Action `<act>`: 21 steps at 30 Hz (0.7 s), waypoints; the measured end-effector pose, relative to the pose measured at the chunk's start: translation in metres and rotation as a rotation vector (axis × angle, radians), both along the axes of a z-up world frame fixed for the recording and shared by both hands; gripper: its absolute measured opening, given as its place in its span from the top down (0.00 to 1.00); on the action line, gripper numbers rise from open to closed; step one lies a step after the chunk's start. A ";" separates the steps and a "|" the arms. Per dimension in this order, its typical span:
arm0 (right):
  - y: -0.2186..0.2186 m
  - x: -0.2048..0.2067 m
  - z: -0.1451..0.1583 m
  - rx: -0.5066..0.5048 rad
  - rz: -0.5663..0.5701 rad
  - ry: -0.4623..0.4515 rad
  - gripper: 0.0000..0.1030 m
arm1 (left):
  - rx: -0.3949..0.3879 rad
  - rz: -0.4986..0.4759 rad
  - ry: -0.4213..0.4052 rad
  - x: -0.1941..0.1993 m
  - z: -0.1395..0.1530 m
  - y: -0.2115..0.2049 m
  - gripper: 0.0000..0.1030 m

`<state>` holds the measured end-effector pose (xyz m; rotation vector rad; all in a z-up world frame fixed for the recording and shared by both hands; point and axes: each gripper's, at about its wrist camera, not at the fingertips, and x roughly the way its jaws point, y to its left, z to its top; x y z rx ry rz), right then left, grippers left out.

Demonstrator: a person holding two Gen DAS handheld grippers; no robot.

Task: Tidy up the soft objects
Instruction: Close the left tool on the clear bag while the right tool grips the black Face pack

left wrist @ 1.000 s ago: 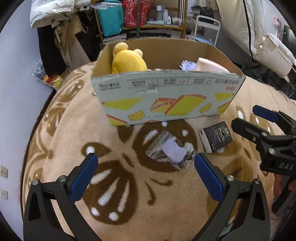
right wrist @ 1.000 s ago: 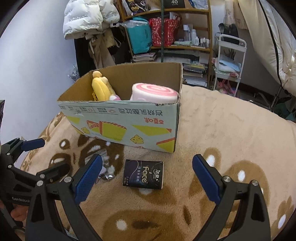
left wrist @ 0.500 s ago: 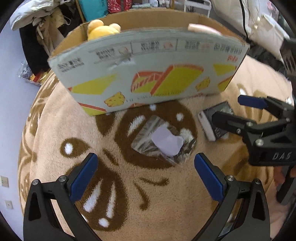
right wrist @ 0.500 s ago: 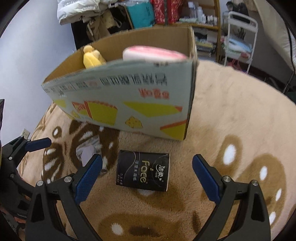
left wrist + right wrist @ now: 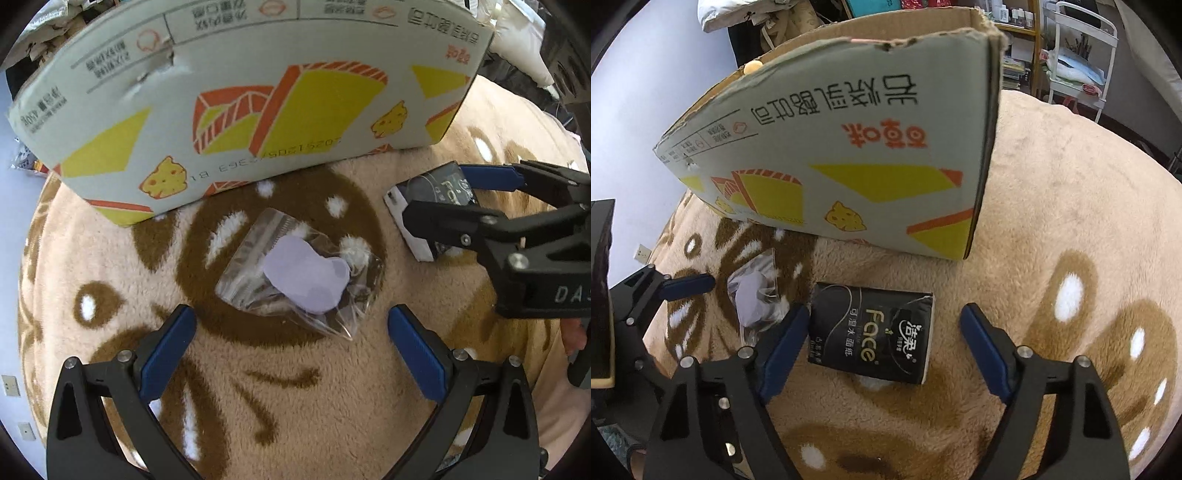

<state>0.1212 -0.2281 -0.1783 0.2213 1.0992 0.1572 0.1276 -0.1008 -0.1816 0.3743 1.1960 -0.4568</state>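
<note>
Our right gripper point(image 5: 882, 343) has dropped over the black tissue pack point(image 5: 871, 338), jaws just narrowing but not yet gripping. Our left gripper point(image 5: 291, 343), spread wide, has come down near the clear bag point(image 5: 301, 275) at twelve o'clock. The cardboard box point(image 5: 258, 92) beyond awaits both.

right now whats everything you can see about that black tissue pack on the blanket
The black tissue pack is a soft rectangular packet in glossy black wrap with "Face" in gold, white Chinese lettering and white ends. It lies flat, label up, on the beige and brown plush blanket, just in front of the cardboard box, apart from it. The bagged purple item lies beside it. The right gripper straddles it, jaws having just been closing, one blue pad at its edge; no firm grip shows yet.
</note>
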 end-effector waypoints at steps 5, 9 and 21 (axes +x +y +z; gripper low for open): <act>0.000 0.002 -0.002 -0.004 -0.005 0.002 0.19 | -0.048 0.006 -0.008 0.015 0.001 0.007 0.01; -0.002 0.003 -0.004 0.001 -0.019 0.008 0.26 | -0.052 -0.007 -0.008 0.028 0.001 0.013 0.01; -0.016 0.005 -0.009 0.017 -0.032 0.014 0.31 | -0.072 -0.023 -0.033 0.038 -0.003 0.019 0.01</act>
